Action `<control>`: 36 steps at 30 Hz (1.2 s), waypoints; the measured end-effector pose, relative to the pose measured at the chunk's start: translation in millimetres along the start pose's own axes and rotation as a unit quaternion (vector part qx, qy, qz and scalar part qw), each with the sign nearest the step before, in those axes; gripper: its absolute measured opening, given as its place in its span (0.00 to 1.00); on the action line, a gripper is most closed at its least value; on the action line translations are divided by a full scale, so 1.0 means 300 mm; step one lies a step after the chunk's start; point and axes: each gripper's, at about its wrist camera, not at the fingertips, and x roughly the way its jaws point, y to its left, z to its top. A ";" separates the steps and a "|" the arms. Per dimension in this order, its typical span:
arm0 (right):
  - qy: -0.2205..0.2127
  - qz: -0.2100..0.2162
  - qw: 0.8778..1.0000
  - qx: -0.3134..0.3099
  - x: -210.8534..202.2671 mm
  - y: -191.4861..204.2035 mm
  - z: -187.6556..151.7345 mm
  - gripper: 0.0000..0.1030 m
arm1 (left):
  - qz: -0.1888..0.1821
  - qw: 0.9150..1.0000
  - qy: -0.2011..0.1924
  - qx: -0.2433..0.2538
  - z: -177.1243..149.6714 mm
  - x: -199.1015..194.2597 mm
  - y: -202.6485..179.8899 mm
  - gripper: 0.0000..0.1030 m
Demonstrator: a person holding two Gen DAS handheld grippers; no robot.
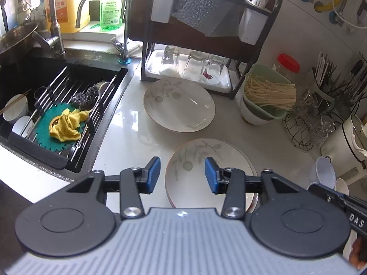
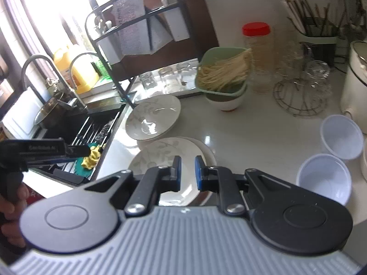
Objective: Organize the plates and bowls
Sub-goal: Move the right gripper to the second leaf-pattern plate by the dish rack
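Hovering above the near plate point(image 1: 206, 171) at lower centre of the left wrist view, left gripper point(image 1: 182, 175) spread wide, blue pads point(image 1: 154, 170) apart and grasping nothing. Sitting on at least one more plate, that near plate, with a red-edged rim peeking out beneath at its lower right. Resting alone just beyond, at centre frame, a deeper leaf-patterned dish point(image 1: 179, 104), close to the near plate but not touching it. Standing behind the dish, a dark rack point(image 1: 206, 34) with upturned glasses point(image 1: 195, 63) on a white tray. Filling the left side, the sink point(image 1: 57, 105), with a yellow cloth point(image 1: 67, 125) on a green mat. Sitting to the right of the dish, a green basket of noodles point(image 1: 267, 91).

Poised in the right wrist view over the plate stack point(image 2: 160, 153) at lower centre, right gripper point(image 2: 187, 171) nearly closed, a narrow gap between its pads point(image 2: 198, 171), clasping nothing. Standing at the right edge, two white bowls point(image 2: 324, 178), side by side on the counter point(image 2: 252, 137).
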 end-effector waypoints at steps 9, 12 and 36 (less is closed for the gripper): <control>0.020 0.028 0.999 -0.023 0.124 0.076 0.046 0.16 | 0.023 0.999 -0.006 -0.034 0.004 0.041 0.095 0.48; 0.026 0.029 0.999 -0.032 0.171 0.100 0.065 0.19 | 0.020 0.999 -0.021 -0.028 0.043 0.044 0.110 0.57; 0.077 -0.007 0.996 0.048 0.730 0.110 0.213 0.46 | -0.024 0.999 0.028 0.011 0.332 0.598 0.311 0.72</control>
